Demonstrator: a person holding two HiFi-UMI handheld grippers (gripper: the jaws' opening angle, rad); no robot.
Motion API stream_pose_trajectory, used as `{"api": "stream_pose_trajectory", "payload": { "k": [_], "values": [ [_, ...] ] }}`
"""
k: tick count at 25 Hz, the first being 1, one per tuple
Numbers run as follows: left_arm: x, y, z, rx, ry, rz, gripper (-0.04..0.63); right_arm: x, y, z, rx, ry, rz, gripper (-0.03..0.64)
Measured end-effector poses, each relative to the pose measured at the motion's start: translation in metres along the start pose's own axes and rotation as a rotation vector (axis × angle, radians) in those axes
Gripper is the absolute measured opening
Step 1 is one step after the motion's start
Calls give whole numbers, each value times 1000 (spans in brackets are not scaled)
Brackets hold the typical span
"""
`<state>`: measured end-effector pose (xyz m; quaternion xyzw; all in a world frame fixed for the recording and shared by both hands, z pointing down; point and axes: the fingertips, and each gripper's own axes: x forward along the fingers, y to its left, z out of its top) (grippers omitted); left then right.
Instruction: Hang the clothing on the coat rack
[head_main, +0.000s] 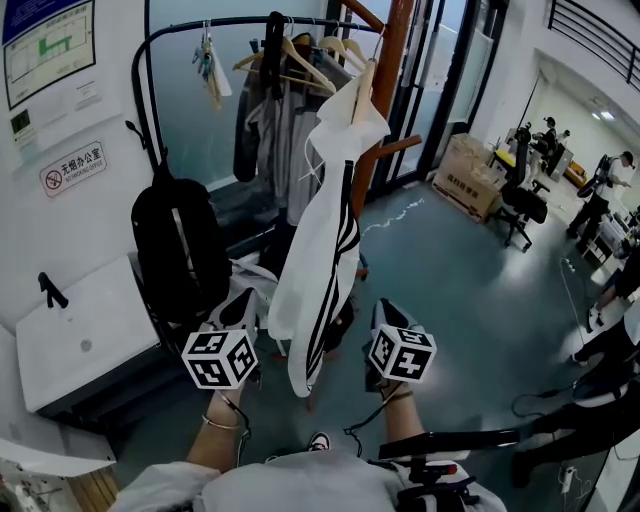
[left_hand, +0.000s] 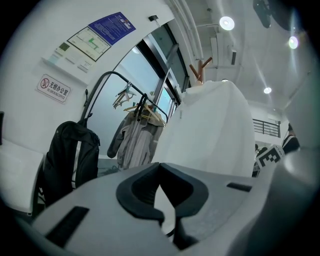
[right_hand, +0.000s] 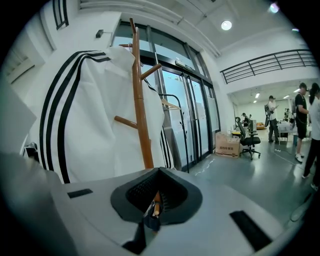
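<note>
Head view first, and I am reading it from the left. A black backpack (head_main: 178, 250) is leaning upright by the wall; its pockets look closed, so I cannot tell what it is holding. Just beyond it a black garment rail (head_main: 200, 28) is carrying wooden hangers and a grey jacket (head_main: 285, 140), which are not part of my job.

The left tongs (head_main: 240, 300) are hovering low, near the hem of the white jacket (head_main: 325, 250). Their own camera is showing the jaws pressed together with nothing between them, only white cloth filling the background beyond.

The white jacket, with its black stripes, is hanging full length from an upper peg of the wooden coat rack (head_main: 392, 60). It is draping down clear of both tongs, its weight carried by the rack. I am judging the hanging itself as done. What is left, if anything, is checking that the collar is sitting securely on the peg, which I cannot confirm from this angle, and backing away.

The right tongs (head_main: 382, 310) are sitting just right of the jacket's lower edge. Their jaws are closed too and gripping nothing, with the rack's pole showing beyond them.

Further right, a cardboard box (head_main: 468, 172) is resting on the floor by the glass doors, and I cannot make out its contents.
</note>
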<state>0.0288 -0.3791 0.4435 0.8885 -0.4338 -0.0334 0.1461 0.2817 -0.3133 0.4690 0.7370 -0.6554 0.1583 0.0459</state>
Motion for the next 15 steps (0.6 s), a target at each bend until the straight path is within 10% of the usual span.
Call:
{"api": "stream_pose_trajectory", "payload": {
  "k": [15],
  "values": [
    [3, -7, -14, -12, 35, 8, 8, -2, -5, -9, -4, 37, 9, 21]
  ]
}}
